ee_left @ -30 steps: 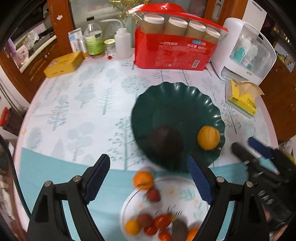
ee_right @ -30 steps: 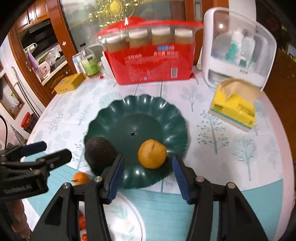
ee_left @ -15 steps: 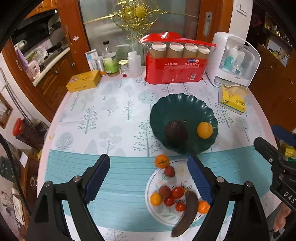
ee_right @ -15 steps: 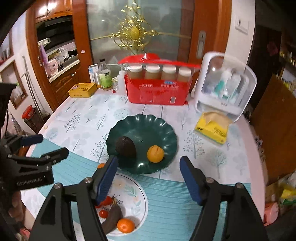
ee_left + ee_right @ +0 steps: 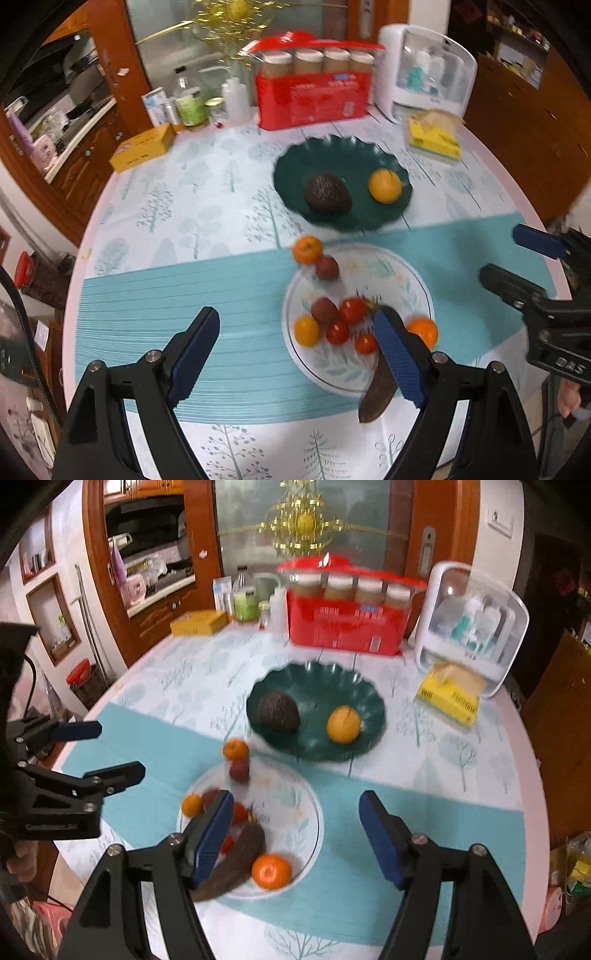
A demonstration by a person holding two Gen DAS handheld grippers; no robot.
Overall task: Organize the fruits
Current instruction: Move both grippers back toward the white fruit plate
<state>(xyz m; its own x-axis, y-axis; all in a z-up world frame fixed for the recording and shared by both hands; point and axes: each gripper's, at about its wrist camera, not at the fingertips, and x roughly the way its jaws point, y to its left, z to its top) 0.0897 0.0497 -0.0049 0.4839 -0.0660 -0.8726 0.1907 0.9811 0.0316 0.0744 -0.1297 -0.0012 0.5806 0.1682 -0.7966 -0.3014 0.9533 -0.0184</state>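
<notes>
Both grippers lowered | white plate (image 5: 417,291) under left gripper (image 5: 297,345) | both jaws spread, empty

Round table (image 5: 443,760) with tree-print cloth, teal band across the near half. Frosted glass door (image 5: 373,524) at 12 o'clock, gold ornament (image 5: 304,520) on it, reddish wood frame. Wooden cabinet (image 5: 92,158) and counter at 10 o'clock. White wall (image 5: 498,542) at 1 o'clock.

A home dining room beside a kitchen: a round worktop (image 5: 207,672) under a tree-print cloth carries a tissue pack (image 5: 450,698), a red pack of jars (image 5: 347,627) and bottles (image 5: 245,603), with wooden cabinets (image 5: 155,605) behind (kitchenware shows on the shelves) and a gold-ornamented glass door (image 5: 303,524).
</notes>
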